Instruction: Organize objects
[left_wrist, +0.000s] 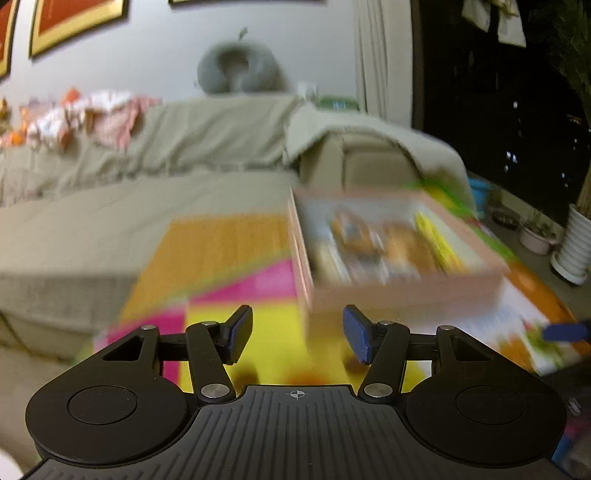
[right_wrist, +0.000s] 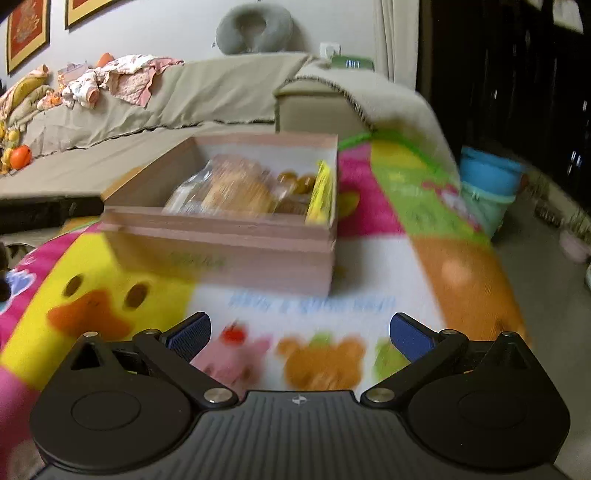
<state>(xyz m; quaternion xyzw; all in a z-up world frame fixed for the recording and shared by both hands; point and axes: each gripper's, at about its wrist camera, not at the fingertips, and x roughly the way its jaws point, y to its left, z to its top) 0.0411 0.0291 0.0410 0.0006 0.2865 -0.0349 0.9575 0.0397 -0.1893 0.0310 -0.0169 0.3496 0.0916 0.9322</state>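
While both jaws gape empty, wooden box (right_wrist: 236, 236) ahead, apart, on mat (right_wrist: 461, 280).

Pale matt wooden box (right_wrist: 229, 251), glossy plastic-wrapped snacks (right_wrist: 236, 192) inside (blurred), soft cloth sofa cover (right_wrist: 221, 92), printed play mat (right_wrist: 461, 280)

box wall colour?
Pale pink-beige, wood-like box; clearest in the right wrist view.
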